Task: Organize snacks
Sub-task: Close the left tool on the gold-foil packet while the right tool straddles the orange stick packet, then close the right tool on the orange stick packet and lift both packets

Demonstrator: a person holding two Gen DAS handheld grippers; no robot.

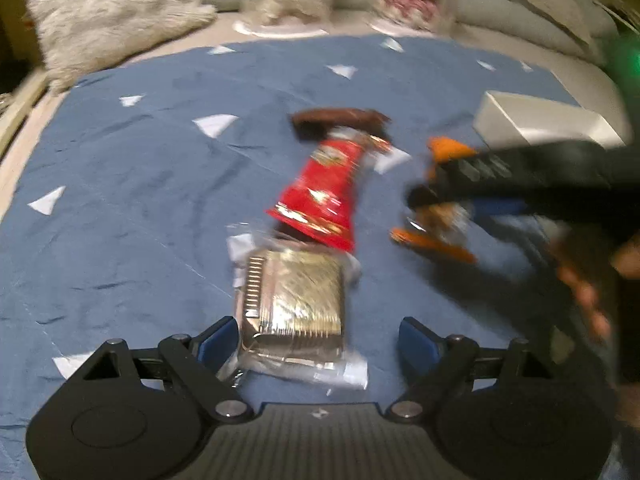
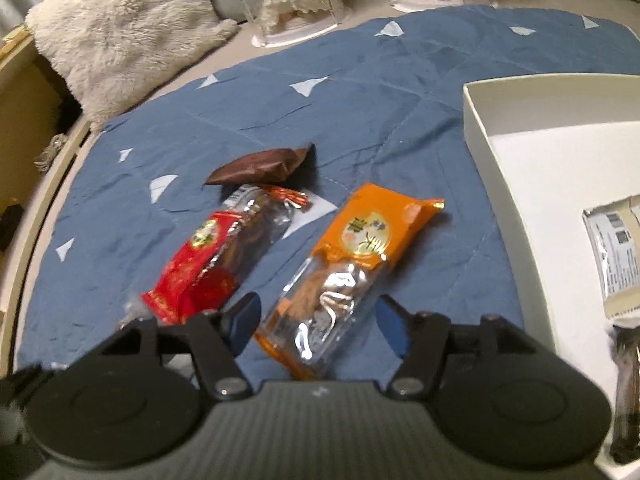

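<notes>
My left gripper [image 1: 316,340] is open over a blue quilt [image 1: 120,200]. A clear-wrapped silvery snack [image 1: 296,308] lies between its fingers, close against the left finger and well apart from the right one. Beyond it lie a red packet [image 1: 320,188] and a brown packet [image 1: 340,120]. My right gripper [image 2: 318,324] is open astride the near end of an orange packet [image 2: 340,272], and its pads are not pressing on it. The red packet [image 2: 216,260] and the brown packet [image 2: 264,166] lie to its left. The left wrist view is blurred.
An open white box [image 2: 480,120] stands at the right with a grey-labelled packet [image 2: 616,256] and a dark item [image 2: 628,380] inside. A fluffy cushion [image 2: 120,32] and two clear display cases with dolls [image 2: 296,4] sit at the back edge.
</notes>
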